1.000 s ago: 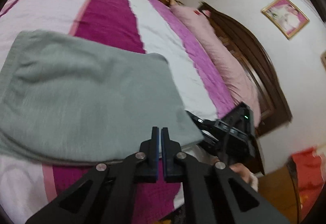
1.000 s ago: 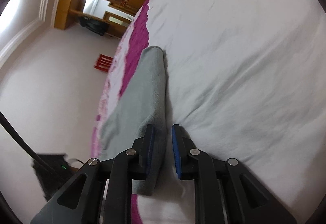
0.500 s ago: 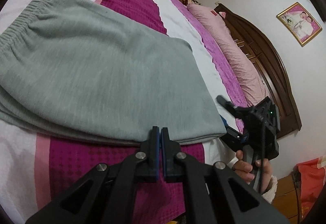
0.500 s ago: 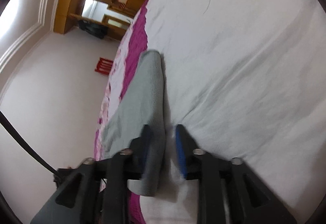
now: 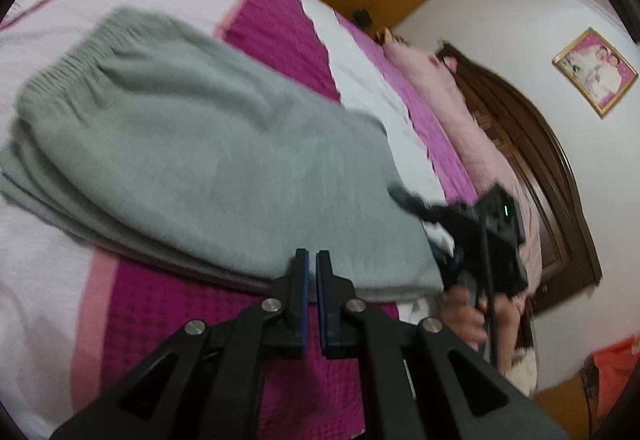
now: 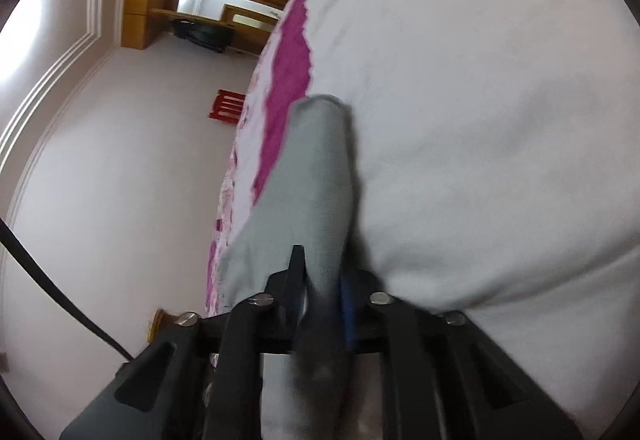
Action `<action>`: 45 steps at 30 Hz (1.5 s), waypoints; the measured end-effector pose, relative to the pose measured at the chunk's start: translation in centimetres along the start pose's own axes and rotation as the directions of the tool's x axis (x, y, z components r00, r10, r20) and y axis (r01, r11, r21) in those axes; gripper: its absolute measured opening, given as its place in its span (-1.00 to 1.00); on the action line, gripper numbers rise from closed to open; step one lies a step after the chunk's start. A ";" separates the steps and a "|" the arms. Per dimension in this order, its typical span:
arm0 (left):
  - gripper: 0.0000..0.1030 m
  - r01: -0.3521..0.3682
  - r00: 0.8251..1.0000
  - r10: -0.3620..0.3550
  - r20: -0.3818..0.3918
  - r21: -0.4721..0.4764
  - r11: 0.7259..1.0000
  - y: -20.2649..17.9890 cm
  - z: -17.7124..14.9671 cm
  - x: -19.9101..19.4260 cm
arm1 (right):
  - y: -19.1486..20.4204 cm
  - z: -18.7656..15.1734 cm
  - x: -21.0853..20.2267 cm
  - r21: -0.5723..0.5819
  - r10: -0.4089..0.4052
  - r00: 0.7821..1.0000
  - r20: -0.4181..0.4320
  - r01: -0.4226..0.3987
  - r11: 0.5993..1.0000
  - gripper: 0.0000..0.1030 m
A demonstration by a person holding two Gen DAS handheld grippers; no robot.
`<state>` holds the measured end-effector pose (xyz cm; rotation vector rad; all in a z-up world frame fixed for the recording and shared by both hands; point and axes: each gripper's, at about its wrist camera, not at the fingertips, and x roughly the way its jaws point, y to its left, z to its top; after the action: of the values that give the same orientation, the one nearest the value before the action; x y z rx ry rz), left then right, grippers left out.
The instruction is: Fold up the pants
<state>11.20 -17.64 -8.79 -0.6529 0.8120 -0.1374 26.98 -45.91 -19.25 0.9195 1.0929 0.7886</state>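
Observation:
Grey pants [image 5: 220, 160] lie folded on the pink and magenta bedspread [image 5: 280, 40], elastic waistband at the far left. My left gripper [image 5: 312, 256] is shut with nothing between its fingers, just above the near folded edge. In the left wrist view my right gripper [image 5: 416, 202] reaches the right end of the pants, held by a hand [image 5: 464, 316]. In the right wrist view the grey pants [image 6: 316, 168] run straight ahead, and the right gripper [image 6: 320, 272] is closing with the fabric edge filling the gap between its fingers.
A pink pillow [image 5: 460, 112] and a dark wooden headboard [image 5: 560, 180] lie past the pants on the right. A framed picture [image 5: 596, 72] hangs on the wall. A white quilt [image 6: 480, 120] bulges right of the pants. A red stool [image 6: 226, 108] stands on the floor.
The left gripper came lower and nearer the pants, and the waistband came into view. The right gripper widened, pushed further onto the pants' edge and closed on it.

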 end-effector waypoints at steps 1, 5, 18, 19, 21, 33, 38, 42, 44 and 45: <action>-0.96 -0.008 1.000 0.008 0.024 0.000 1.000 -0.1 0.1 -0.3 | 0.0 -0.3 -0.3 0.015 0.007 1.000 0.005 -0.007 1.000 -0.72; -0.96 -0.042 0.996 0.040 0.077 0.016 0.999 -0.4 -0.3 -0.4 | 0.2 -2.0 -1.3 0.026 -0.021 0.997 0.076 0.019 0.999 -0.70; -0.96 -0.126 0.991 0.121 0.059 0.079 0.989 -0.8 -1.9 1.8 | 1.8 -2.0 -1.0 -0.059 -0.118 0.986 0.116 0.125 0.990 -0.81; -0.96 -0.125 0.991 0.121 0.058 0.076 0.989 -0.8 -1.9 1.8 | 2.6 -2.0 -1.1 -0.079 -0.143 0.983 0.115 0.152 0.985 -0.82; -0.96 -0.117 0.992 0.114 0.056 0.066 0.991 -0.6 -2.0 1.8 | 5.1 -1.8 -1.2 -0.160 -0.231 0.966 0.117 0.248 0.956 -0.83; -0.97 0.022 1.000 -0.022 0.021 -0.017 1.000 1.3 -1.5 1.1 | 22.8 -6.3 5.9 -0.606 -0.585 0.766 0.268 0.606 0.516 -0.83; -0.99 0.113 0.994 -0.113 0.009 -0.088 0.990 2.5 -1.1 0.0 | 25.7 -9.5 9.1 -0.716 -0.599 0.745 0.294 0.587 0.378 -0.83; -0.96 0.175 0.983 -0.165 0.082 -0.138 0.975 4.5 -0.6 -4.7 | 26.4 -10.4 12.2 -0.739 -0.643 0.701 0.307 0.602 0.303 -0.83; -0.94 0.187 0.976 -0.162 0.146 -0.184 0.965 6.5 0.3 -7.8 | 26.3 -10.6 13.8 -0.740 -0.675 0.667 0.316 0.619 0.265 -0.83; -0.88 0.187 0.972 -0.150 0.178 -0.210 0.960 7.7 0.8 -9.1 | 26.4 -10.8 14.3 -0.741 -0.683 0.658 0.317 0.621 0.254 -0.83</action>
<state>4.50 -7.87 -7.13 -0.9370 0.6198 -0.1468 18.43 -19.99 -2.79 -0.4141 0.8827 0.4835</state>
